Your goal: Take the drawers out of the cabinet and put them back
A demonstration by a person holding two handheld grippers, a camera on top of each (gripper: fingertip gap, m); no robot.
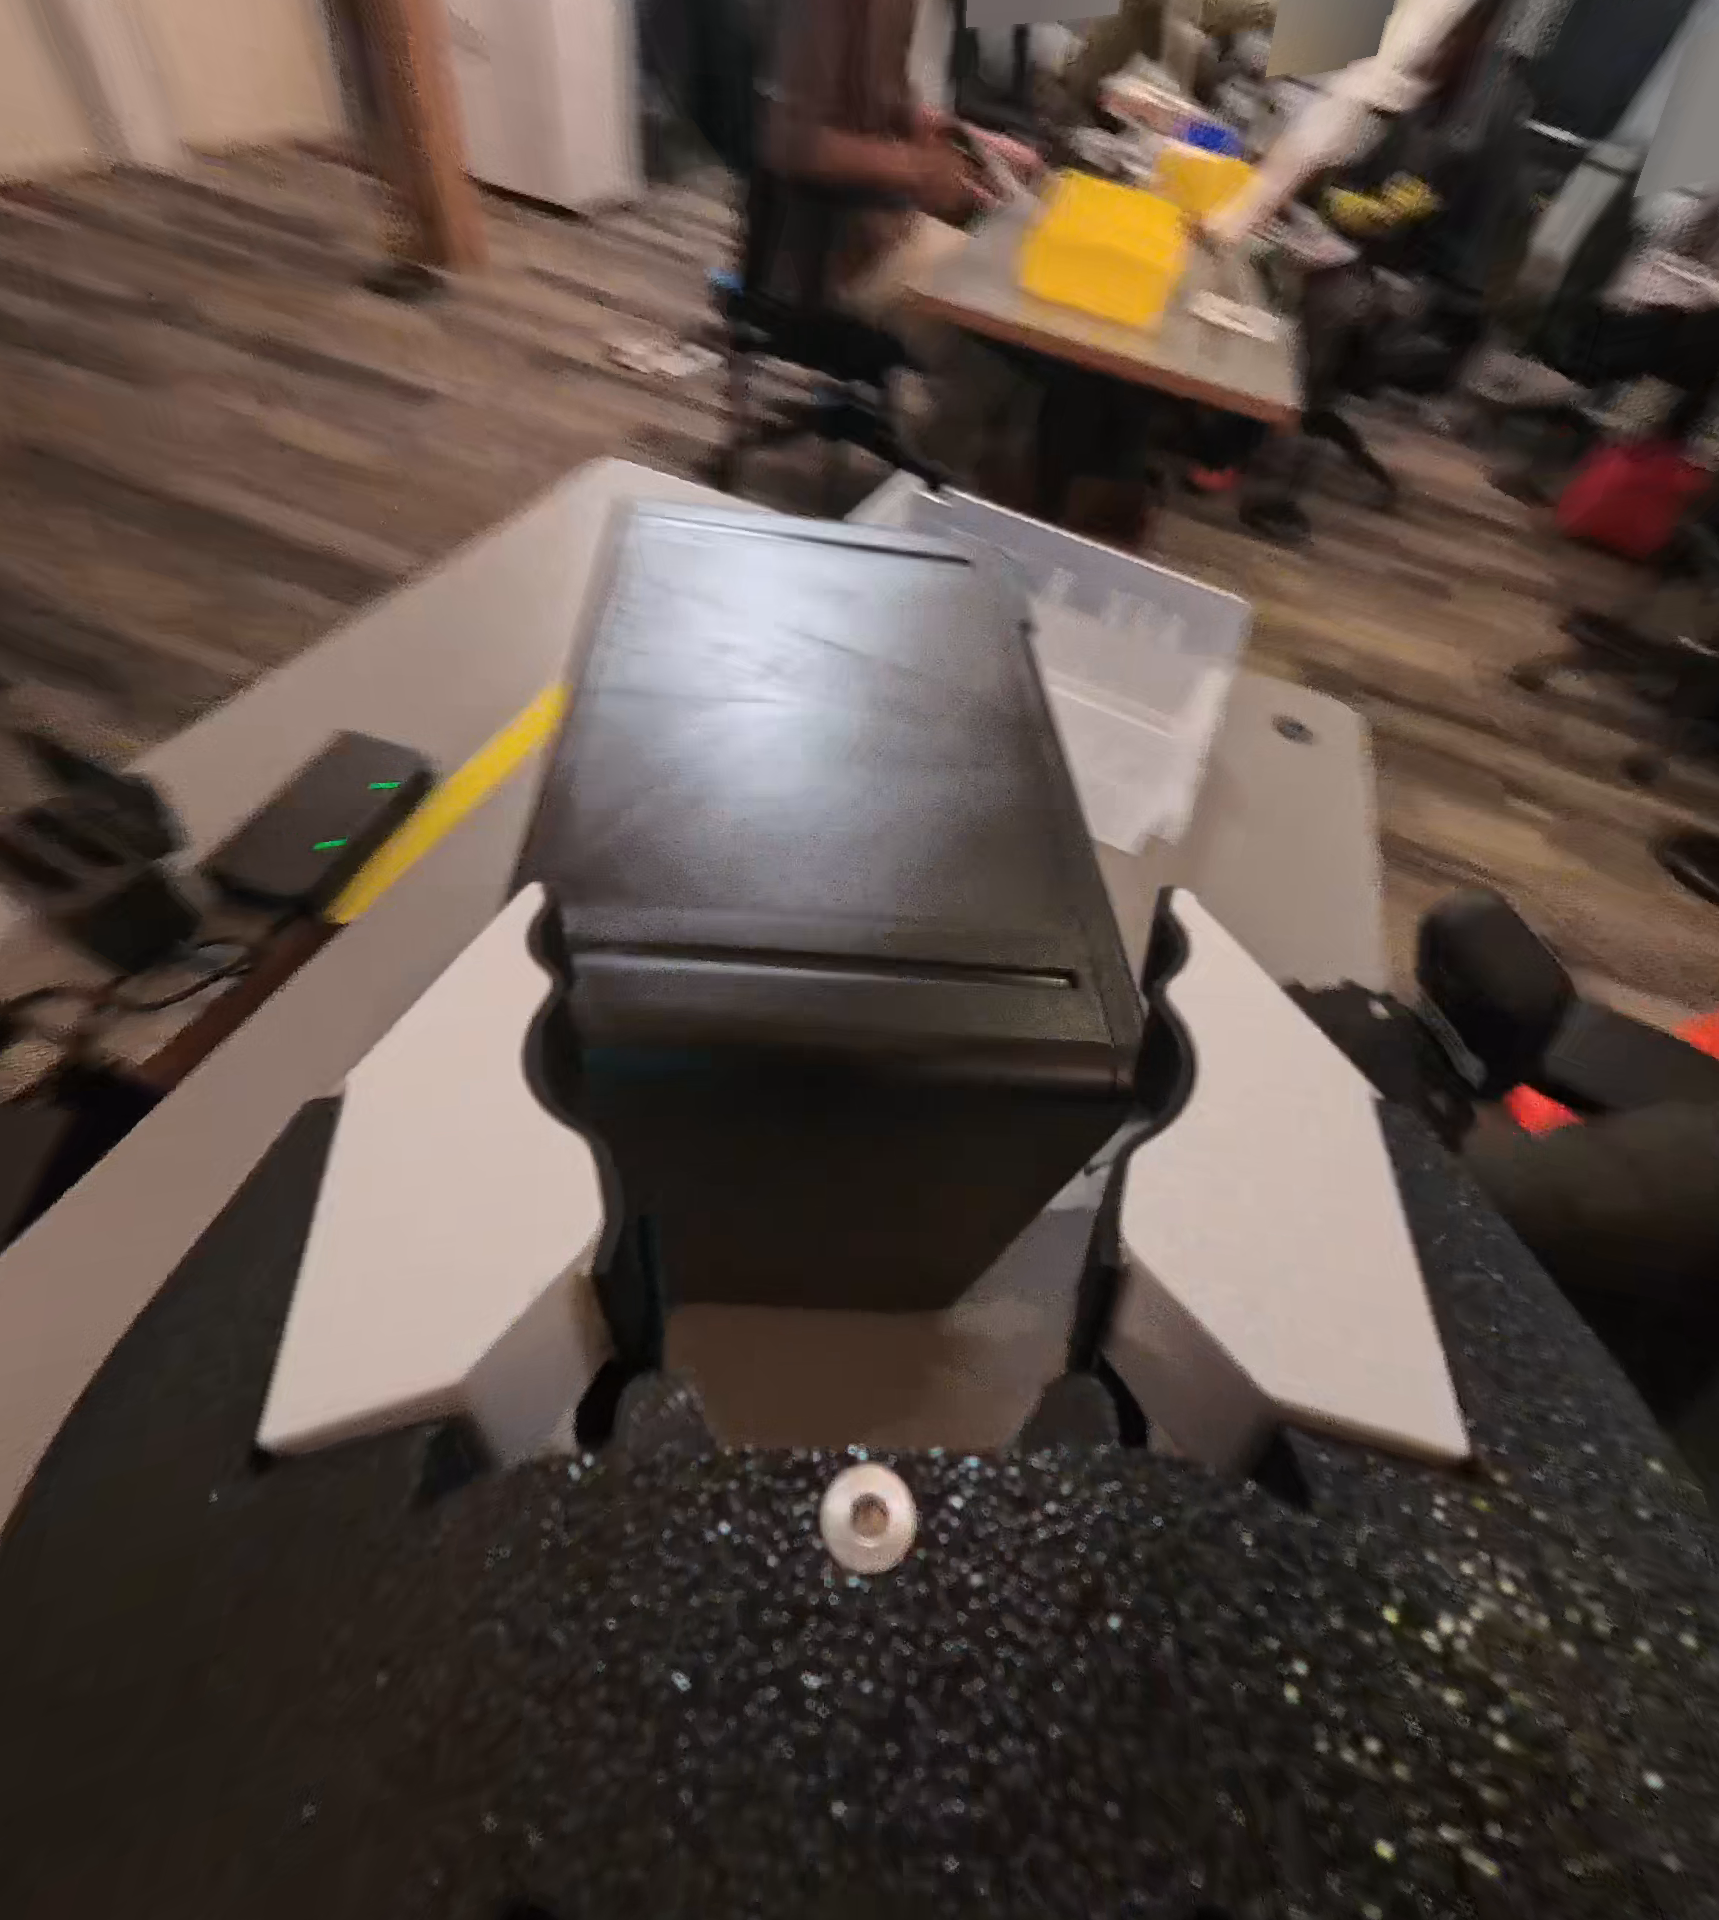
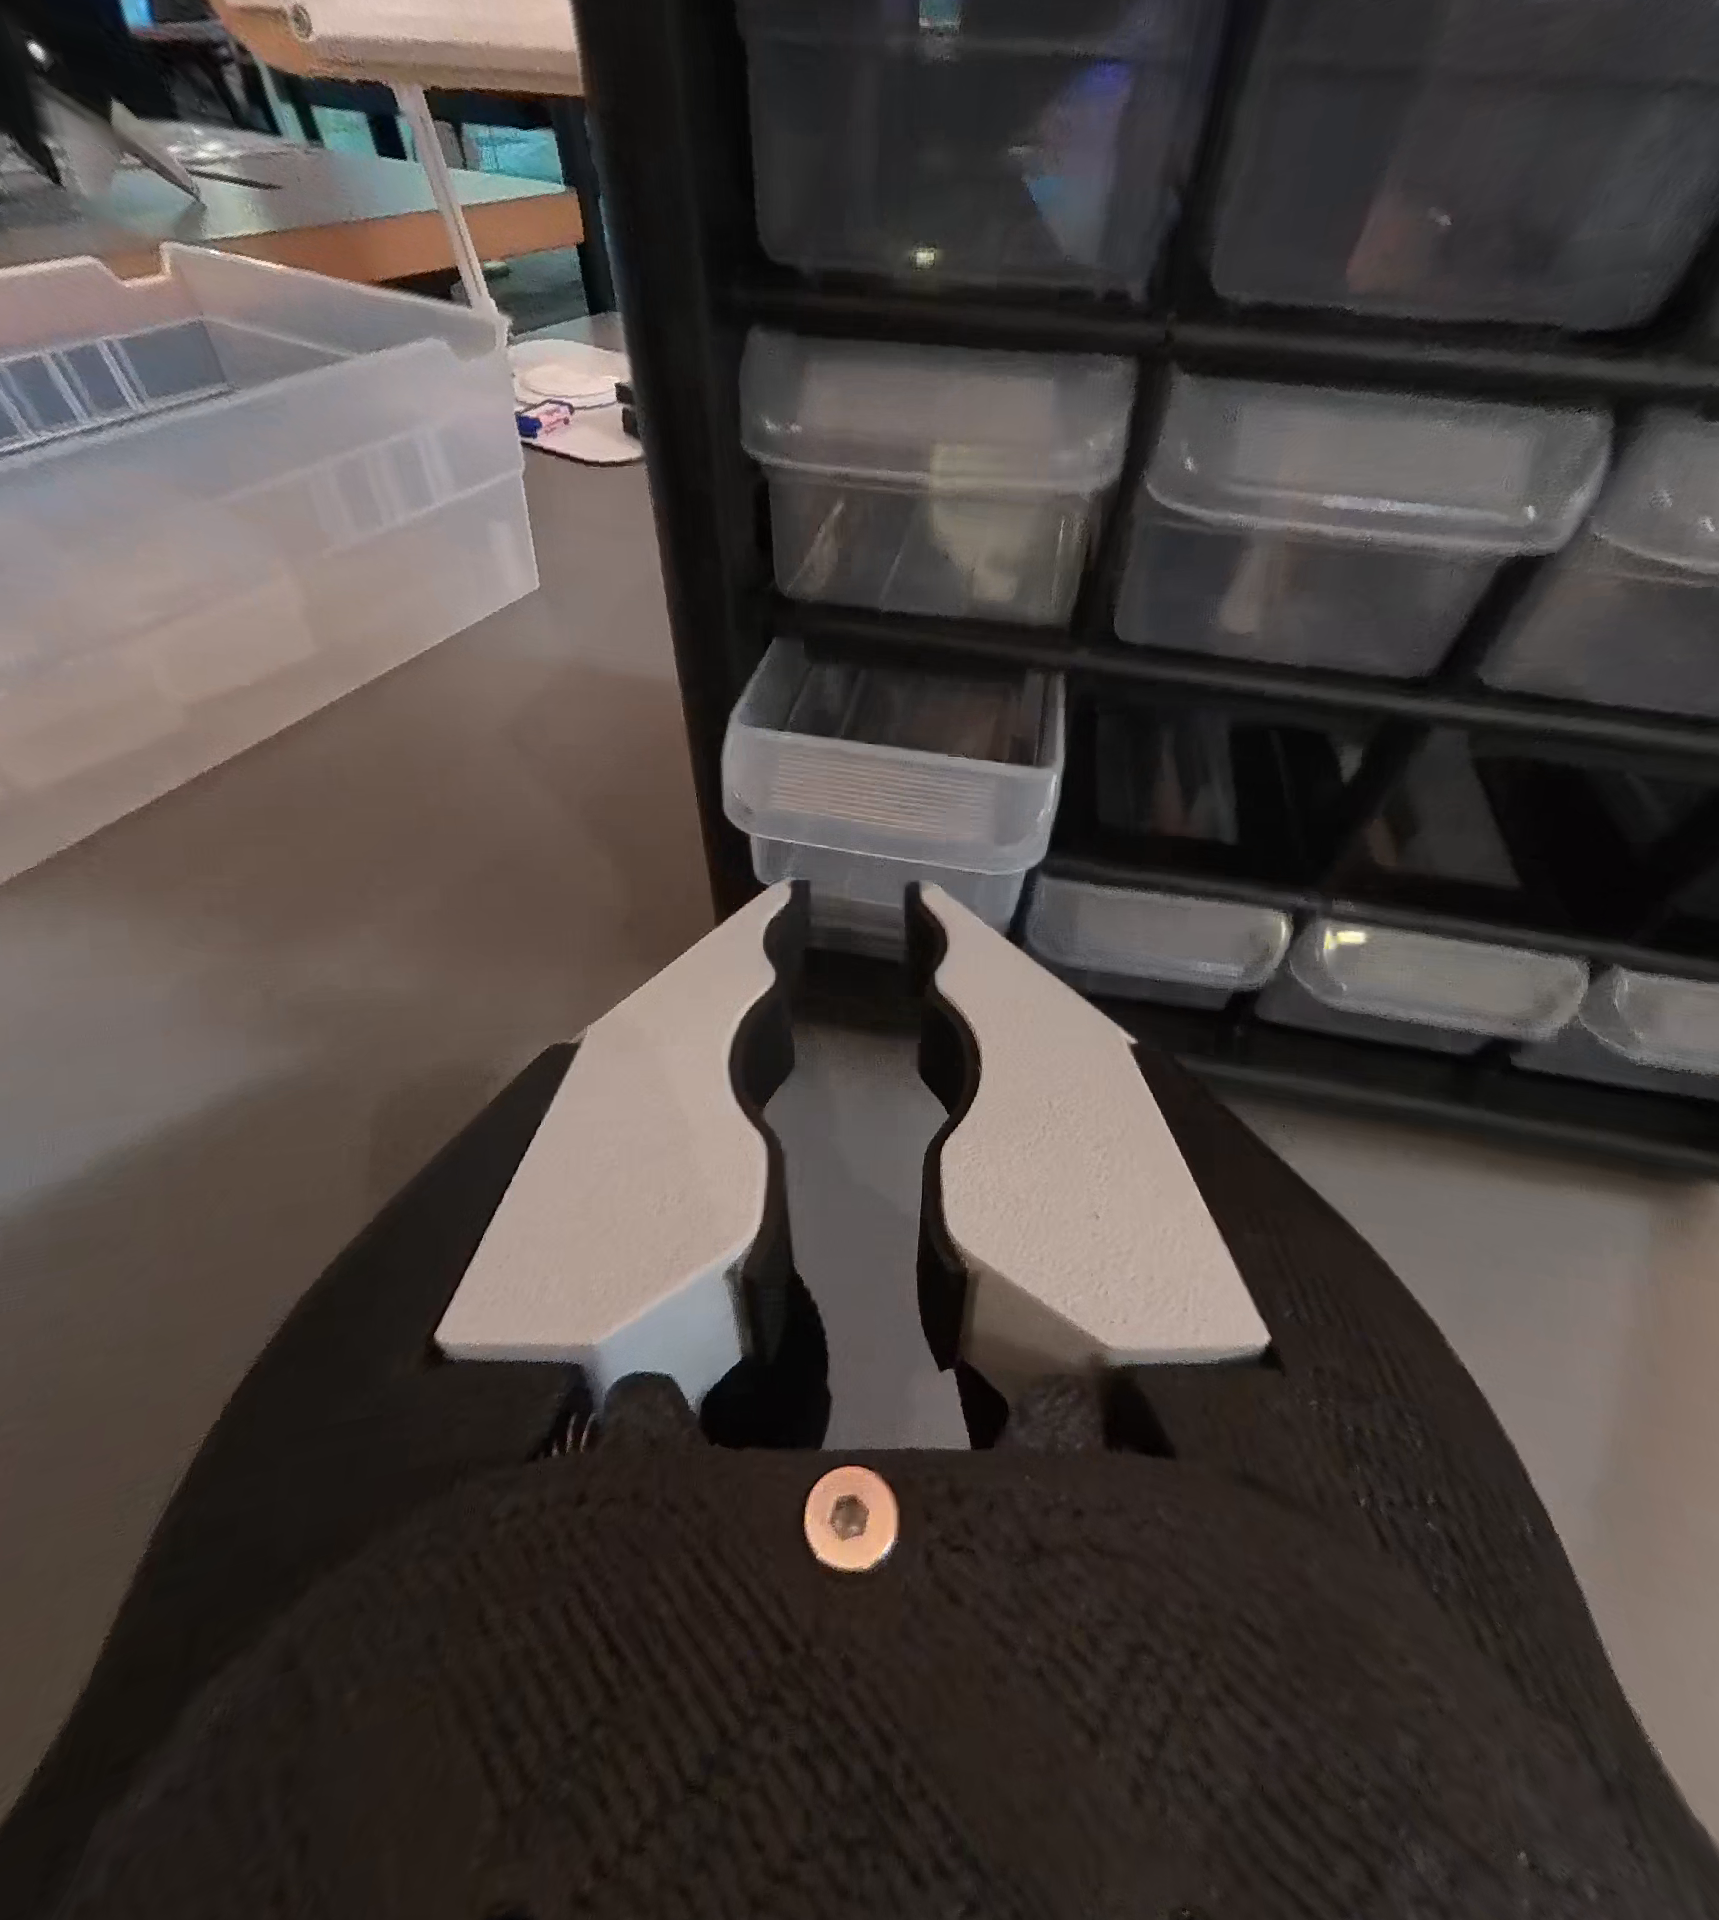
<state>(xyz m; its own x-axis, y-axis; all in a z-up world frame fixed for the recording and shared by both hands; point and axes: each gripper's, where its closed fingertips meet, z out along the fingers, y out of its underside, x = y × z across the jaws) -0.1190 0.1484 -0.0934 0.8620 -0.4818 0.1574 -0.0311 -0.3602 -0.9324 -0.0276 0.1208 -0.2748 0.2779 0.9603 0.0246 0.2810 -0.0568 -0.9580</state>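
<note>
In the left wrist view, the left hand-held gripper [image 1: 850,997] is spread wide with its fingers against both sides of the black plastic drawer cabinet [image 1: 813,790], clasping its top; the cabinet stands on the pale table [image 1: 439,665], a clear plastic storage bin [image 1: 1135,665] just beyond it.

In the right wrist view, the right hand-held gripper [image 2: 857,902] has its fingers set a narrow gap apart, their tips at the front of a small clear plastic drawer [image 2: 891,779] that juts partly from the cabinet's left column. Whether they pinch it cannot be told. The slot to its right is open.
</note>
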